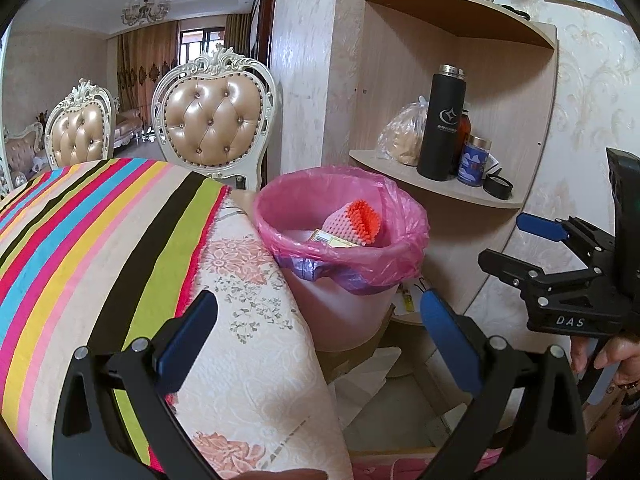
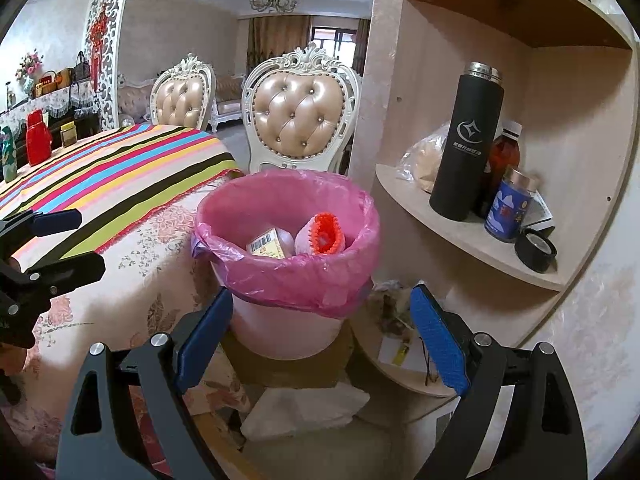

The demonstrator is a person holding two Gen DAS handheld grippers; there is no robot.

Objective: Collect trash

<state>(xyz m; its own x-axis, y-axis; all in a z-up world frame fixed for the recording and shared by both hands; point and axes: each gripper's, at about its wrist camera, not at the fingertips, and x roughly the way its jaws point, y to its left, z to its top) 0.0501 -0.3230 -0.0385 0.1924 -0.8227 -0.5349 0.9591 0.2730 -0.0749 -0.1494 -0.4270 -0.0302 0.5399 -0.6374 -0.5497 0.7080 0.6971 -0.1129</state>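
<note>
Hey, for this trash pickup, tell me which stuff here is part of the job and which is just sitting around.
Part of the job:
- pink-lined bin
- orange and pink foam piece in it
- small barcoded box in it
- left hand-held gripper, open
- right hand-held gripper, open

Just sitting around:
- black flask
- blue jar
- tape roll
- striped tablecloth
- chairs

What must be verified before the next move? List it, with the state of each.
1. Left gripper empty, fingers apart: ok.
2. Right gripper empty, fingers apart: ok.
3. Trash bin upright beside the table: ok.
4. Pink liner folded over the rim: ok.
5. Room left in the bin above the box and orange-pink item: ok.
6. More trash to collect: cannot tell.
</note>
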